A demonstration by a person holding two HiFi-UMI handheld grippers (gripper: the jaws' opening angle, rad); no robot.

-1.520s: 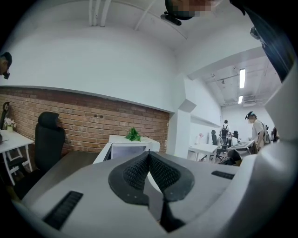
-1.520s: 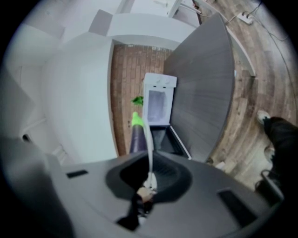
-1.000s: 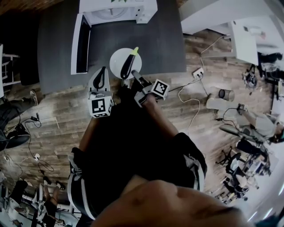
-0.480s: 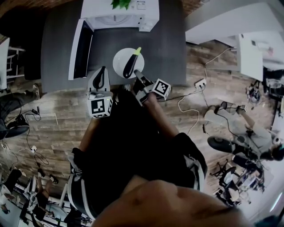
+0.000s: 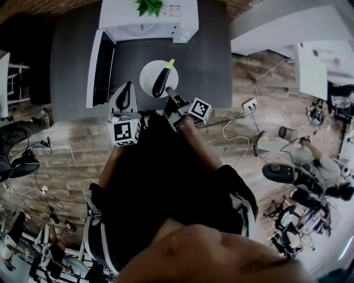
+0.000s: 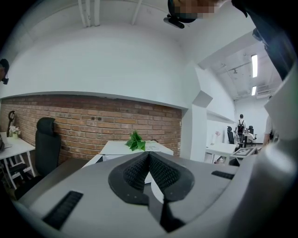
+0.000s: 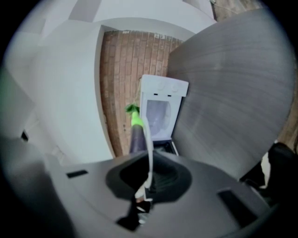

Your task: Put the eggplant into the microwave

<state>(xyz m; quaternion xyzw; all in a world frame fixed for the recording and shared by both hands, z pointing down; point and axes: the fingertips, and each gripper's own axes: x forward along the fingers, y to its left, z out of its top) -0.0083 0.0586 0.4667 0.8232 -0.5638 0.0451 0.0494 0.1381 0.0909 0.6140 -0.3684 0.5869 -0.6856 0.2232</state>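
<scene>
Right gripper [image 5: 170, 94], upper centre, is clenched on the plate [image 5: 146, 77] rim, likely to carry the eggplant [image 5: 161, 82] to the microwave [image 5: 119, 16] above; left gripper [image 5: 128, 88] is closed on nothing.

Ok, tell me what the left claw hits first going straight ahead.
Probably the white microwave: the left claw points across the dark table at its open front, below the green plant. Depth is uncertain.

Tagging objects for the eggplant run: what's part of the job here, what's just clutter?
Job: eggplant; plate under it, rim pinched by right gripper; microwave with its door open.
Lying about: plant on the microwave; power strip on the floor.
</scene>
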